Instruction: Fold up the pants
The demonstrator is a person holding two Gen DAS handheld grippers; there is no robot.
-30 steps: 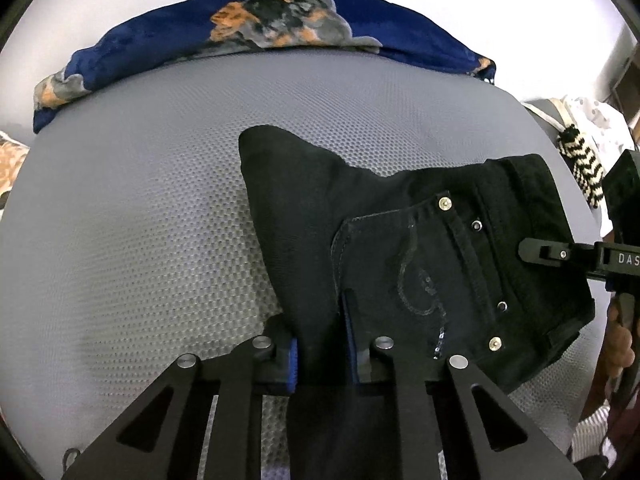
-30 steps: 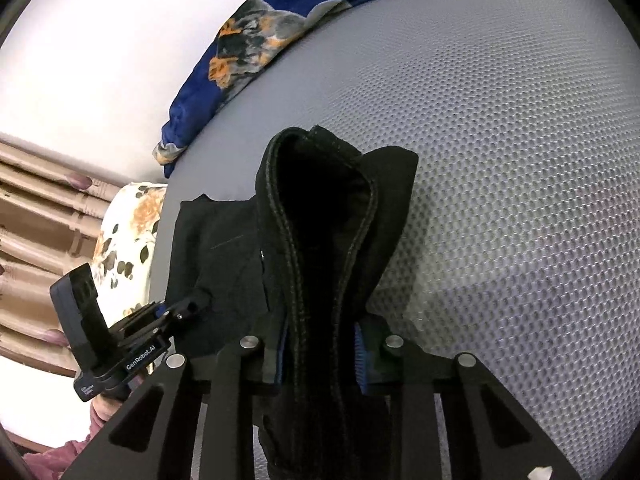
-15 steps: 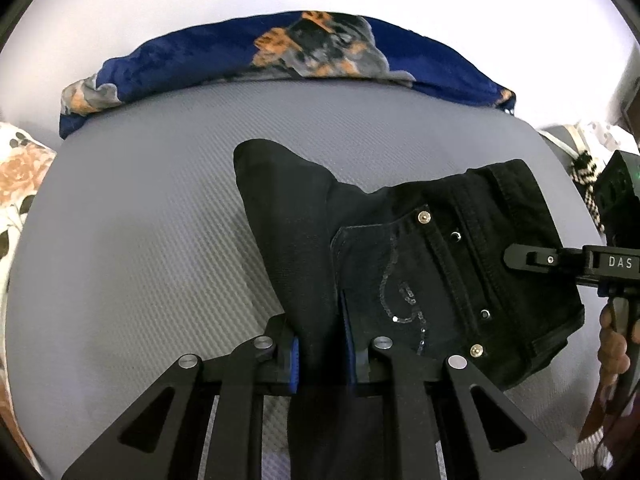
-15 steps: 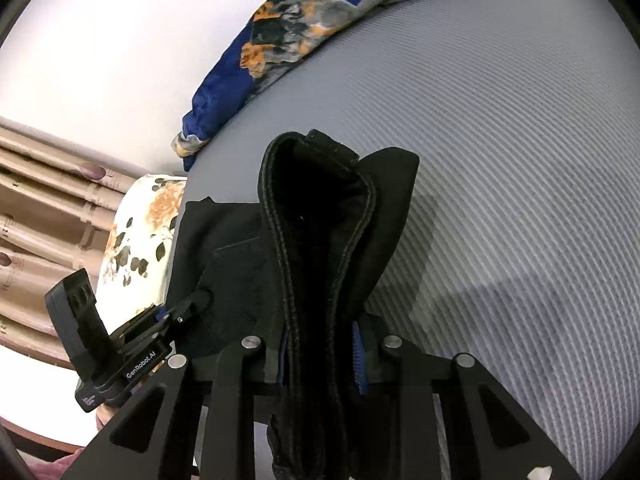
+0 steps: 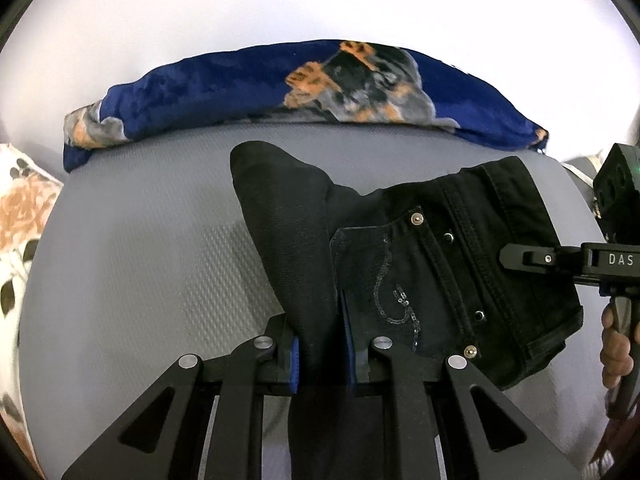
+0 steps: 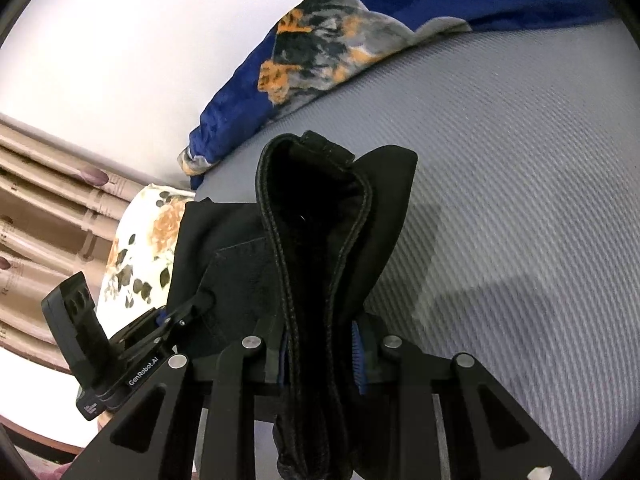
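We held the black pants above a grey bed. Our left tongs and right tongs both pinched them. A blue blanket lay by the white wall.

Both cams sit close behind our fingers, facing fwd. Left sees right gripper at 3 o'clock; right sees left gripper at 9. Both share the pants and grey mattress.

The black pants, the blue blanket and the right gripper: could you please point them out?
black pants (image 5: 400,280), left wrist view, sequined back pocket.
blue blanket (image 5: 208,88), left wrist view, plain blue stretch.
right gripper (image 6: 320,356), right wrist view, between fingertips.
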